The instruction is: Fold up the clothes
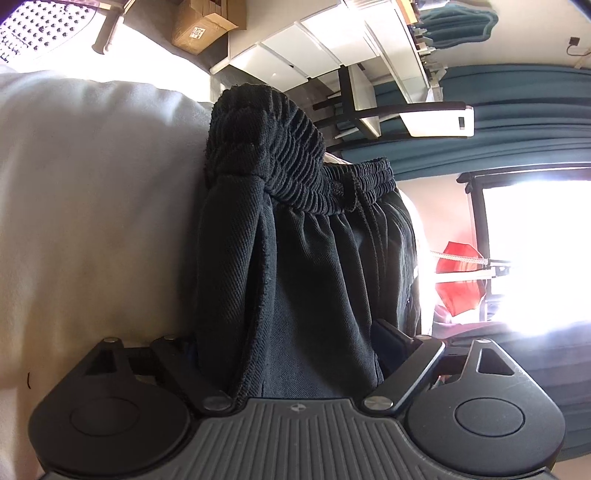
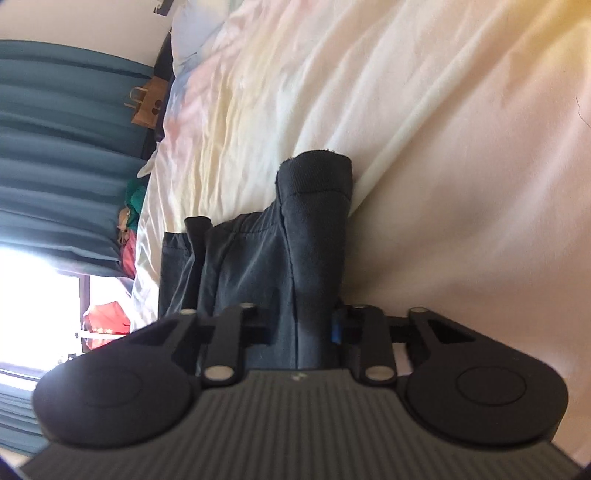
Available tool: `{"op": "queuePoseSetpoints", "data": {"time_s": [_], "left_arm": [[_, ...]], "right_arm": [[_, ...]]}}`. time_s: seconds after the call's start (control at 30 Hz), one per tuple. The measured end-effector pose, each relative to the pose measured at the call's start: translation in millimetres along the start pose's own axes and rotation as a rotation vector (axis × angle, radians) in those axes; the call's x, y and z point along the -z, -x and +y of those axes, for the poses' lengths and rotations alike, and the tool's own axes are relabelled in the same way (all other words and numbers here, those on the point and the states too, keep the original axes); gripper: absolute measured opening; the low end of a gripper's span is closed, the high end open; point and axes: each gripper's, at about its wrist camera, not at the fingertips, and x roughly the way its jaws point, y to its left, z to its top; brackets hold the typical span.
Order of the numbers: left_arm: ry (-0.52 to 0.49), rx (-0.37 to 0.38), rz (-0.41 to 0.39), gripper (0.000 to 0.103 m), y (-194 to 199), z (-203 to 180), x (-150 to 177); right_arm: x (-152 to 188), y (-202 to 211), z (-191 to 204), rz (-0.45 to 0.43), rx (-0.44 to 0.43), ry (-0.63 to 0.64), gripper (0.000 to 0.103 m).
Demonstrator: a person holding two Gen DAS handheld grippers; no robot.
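Right wrist view shows the right gripper clamped on black trousers lying mid-frame on the pale bed sheet, while the left gripper fingers straddle the waistband end, grip uncertain.

A bedroom in a home. A bed with a rumpled pale sheet fills most of the right wrist view, with a pillow at upper left. Teal curtains hang by a bright window at left. The left wrist view shows a cardboard box on the floor at top.
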Motion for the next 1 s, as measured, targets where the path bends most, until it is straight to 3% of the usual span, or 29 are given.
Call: {"op": "queuePoseSetpoints", "data": {"time_s": [0.17, 0.3, 0.4, 0.43, 0.53, 0.63, 0.8, 0.9, 1.0], "left_arm": [[0.073, 0.009, -0.019, 0.057, -4, 9, -5], [0.063, -0.009, -0.017, 0.046, -3, 7, -6], [-0.003, -0.022, -0.018, 0.024, 1, -3, -6], [-0.023, -0.021, -0.021, 0.011, 5, -6, -5], [-0.082, -0.012, -0.031, 0.009, 18, -18, -3], [-0.135, 0.046, -0.037, 0.008, 39, -43, -8], [-0.243, 0.124, -0.064, 0.008, 46, -129, -15], [-0.313, 0.122, -0.095, 0.008, 13, -196, -17], [-0.380, 0.062, -0.108, 0.008, -54, -265, -21]], "right_arm": [[1, 17, 11, -0.056, -0.095, 0.033, 0.008], [0, 37, 18, -0.097, -0.191, 0.090, 0.008], [-3, 48, 17, -0.101, -0.219, 0.106, 0.008], [-4, 51, 17, -0.101, -0.220, 0.106, 0.008], [-3, 63, 22, -0.112, -0.230, 0.113, 0.008], [-1, 79, 40, -0.133, -0.257, 0.158, 0.008], [-1, 77, 106, -0.149, -0.286, 0.241, 0.008], [0, 49, 163, -0.155, -0.254, 0.302, 0.008], [0, 3, 224, -0.170, -0.190, 0.385, 0.008]]}}
